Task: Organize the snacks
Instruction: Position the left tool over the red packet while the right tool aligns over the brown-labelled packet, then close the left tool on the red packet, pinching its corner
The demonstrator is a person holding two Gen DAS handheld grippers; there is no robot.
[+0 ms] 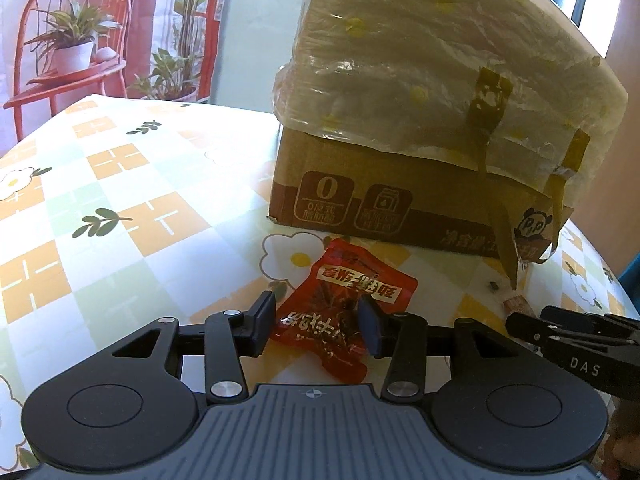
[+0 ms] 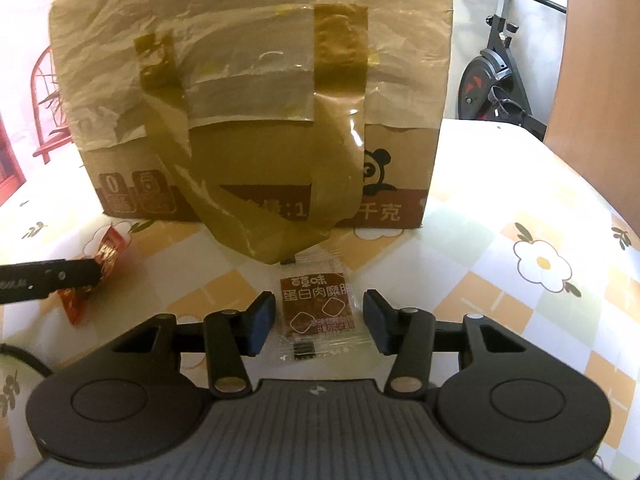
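Note:
A red snack packet (image 1: 344, 308) lies on the patterned tablecloth in front of a taped cardboard box (image 1: 400, 200). My left gripper (image 1: 318, 318) is open, its fingers on either side of the red packet. A clear packet with a brown label (image 2: 318, 312) lies on the cloth before the same box (image 2: 256, 120). My right gripper (image 2: 319, 320) is open, its fingers on either side of the brown packet. The red packet (image 2: 104, 264) and the left gripper's finger show at the left of the right wrist view. The right gripper's fingers (image 1: 568, 332) show at the right of the left wrist view.
The table (image 1: 120, 200) has a floral checked cloth. The box is wrapped in plastic film and tape, with a loose tape flap (image 2: 272, 216) hanging in front. A red chair with potted plants (image 1: 68, 52) stands beyond the table. An exercise bike (image 2: 496, 76) stands at the back right.

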